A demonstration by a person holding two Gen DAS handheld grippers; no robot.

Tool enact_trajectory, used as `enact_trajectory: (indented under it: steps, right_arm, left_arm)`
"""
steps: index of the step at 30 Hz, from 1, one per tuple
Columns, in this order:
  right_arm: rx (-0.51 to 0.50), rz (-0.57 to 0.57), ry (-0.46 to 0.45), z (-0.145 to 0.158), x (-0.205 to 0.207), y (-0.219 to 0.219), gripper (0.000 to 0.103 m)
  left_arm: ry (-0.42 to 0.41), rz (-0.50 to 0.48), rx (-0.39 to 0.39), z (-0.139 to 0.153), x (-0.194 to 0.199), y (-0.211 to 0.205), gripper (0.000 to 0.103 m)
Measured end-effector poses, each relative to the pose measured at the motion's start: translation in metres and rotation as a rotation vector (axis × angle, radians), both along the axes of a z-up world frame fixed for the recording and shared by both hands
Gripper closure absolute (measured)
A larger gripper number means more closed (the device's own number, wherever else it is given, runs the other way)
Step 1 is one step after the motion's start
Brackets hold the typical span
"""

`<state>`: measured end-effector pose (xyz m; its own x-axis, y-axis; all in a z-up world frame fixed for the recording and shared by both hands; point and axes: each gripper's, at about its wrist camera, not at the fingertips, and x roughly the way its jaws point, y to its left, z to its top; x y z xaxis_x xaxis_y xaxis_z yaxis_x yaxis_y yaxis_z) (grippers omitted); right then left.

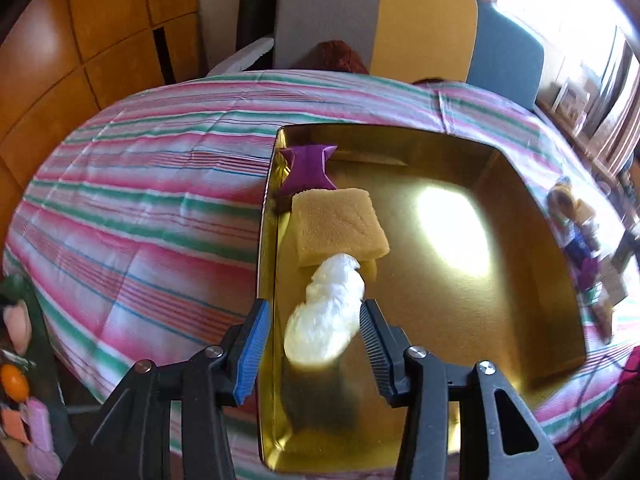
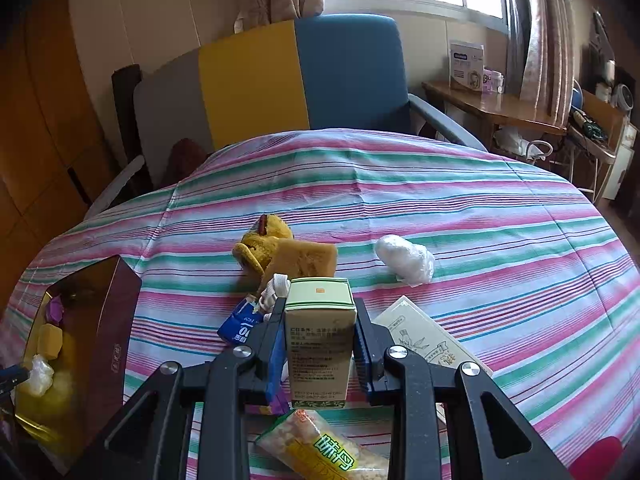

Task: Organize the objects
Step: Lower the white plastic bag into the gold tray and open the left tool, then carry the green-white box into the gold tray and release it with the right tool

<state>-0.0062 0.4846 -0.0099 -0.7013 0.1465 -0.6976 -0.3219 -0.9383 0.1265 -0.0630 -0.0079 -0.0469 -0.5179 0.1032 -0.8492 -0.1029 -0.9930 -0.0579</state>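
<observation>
In the left wrist view a gold tin box [image 1: 532,216] lies on the striped tablecloth. It holds a purple folded paper piece [image 1: 308,170], a yellow sponge [image 1: 338,226] and a white plastic wad [image 1: 326,312]. My left gripper [image 1: 310,344] is open, its fingers on either side of the wad, not pressing it. In the right wrist view my right gripper [image 2: 319,340] is shut on a small green-and-tan carton [image 2: 320,340], held upright above the table. The tin box [image 2: 108,320] shows at the left.
On the cloth lie a yellow plush toy [image 2: 266,246], a brown sponge [image 2: 304,262], another white plastic wad [image 2: 406,258], a blue packet [image 2: 240,326], a printed card [image 2: 428,340] and a snack bag [image 2: 324,446]. A tri-colour chair [image 2: 280,80] stands behind the table.
</observation>
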Motion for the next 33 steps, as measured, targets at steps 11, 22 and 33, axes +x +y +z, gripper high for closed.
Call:
enact_trajectory:
  steps: [11,22,33]
  right_arm:
    - [-0.089,0.032,0.028,0.015,0.009,-0.015,0.073]
    - [-0.152,0.374,0.038,0.045,-0.009,-0.143,0.073]
    - [-0.255,0.702,-0.127,0.011,-0.044,-0.283,0.073]
  left_arm:
    - [0.089,0.014,0.025,0.023,0.026,-0.01,0.056]
    - [0.089,0.02,0.05,0.019,0.033,-0.021,0.056]
    - [0.068,0.06,0.069,0.008,0.038,-0.041,0.056]
